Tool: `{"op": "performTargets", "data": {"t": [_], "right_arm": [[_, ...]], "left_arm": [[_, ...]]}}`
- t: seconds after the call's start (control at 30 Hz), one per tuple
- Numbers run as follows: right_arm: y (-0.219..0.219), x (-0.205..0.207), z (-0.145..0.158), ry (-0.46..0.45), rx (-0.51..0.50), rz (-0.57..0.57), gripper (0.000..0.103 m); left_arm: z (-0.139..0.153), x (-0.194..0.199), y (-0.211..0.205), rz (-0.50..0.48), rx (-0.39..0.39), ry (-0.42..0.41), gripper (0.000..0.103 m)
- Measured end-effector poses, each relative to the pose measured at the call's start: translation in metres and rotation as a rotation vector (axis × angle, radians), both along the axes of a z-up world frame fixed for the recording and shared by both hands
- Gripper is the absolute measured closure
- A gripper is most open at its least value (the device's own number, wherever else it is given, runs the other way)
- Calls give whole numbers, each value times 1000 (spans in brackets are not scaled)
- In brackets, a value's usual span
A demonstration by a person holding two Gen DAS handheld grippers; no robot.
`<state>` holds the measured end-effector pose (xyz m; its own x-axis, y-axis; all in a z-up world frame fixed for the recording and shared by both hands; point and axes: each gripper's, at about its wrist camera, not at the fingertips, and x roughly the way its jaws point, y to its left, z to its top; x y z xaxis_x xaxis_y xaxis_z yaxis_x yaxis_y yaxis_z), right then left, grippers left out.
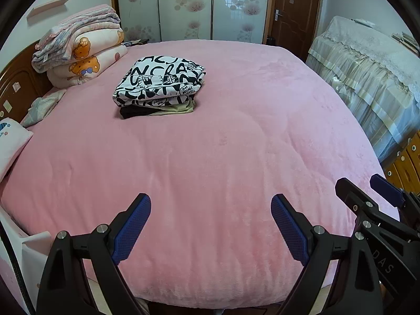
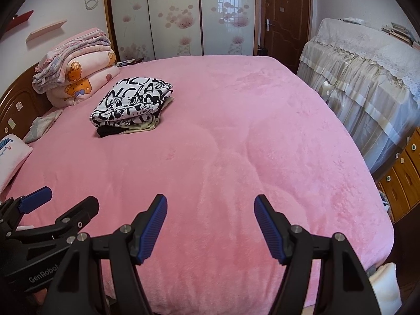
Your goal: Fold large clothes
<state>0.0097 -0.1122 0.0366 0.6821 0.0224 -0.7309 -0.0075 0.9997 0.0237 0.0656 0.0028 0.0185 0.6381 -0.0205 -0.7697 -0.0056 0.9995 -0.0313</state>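
Note:
A stack of folded clothes [image 1: 160,86] lies on the pink bed [image 1: 223,157], with a black-and-white lettered garment on top and dark and beige pieces beneath. It also shows in the right wrist view [image 2: 131,107]. My left gripper [image 1: 211,204] is open and empty above the bed's near edge, far from the stack. My right gripper [image 2: 210,204] is open and empty beside it. Each gripper shows at the edge of the other's view: the right one [image 1: 367,191] and the left one [image 2: 65,199].
Rolled quilts [image 1: 84,50] are piled at the headboard on the left, with a pillow [image 1: 10,144] nearer me. A lace-covered piece of furniture [image 1: 367,78] stands to the right of the bed, wooden drawers [image 2: 401,178] beside it. Sliding wardrobe doors [image 1: 189,5] and a brown door are behind.

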Motion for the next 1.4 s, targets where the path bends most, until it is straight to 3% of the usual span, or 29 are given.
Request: {"op": "performTargets", "data": {"t": [1.4], "right_arm": [[3, -2, -5, 13, -28, -27, 34]], "left_arm": [[-10, 0, 3, -7, -6, 41, 11]]}}
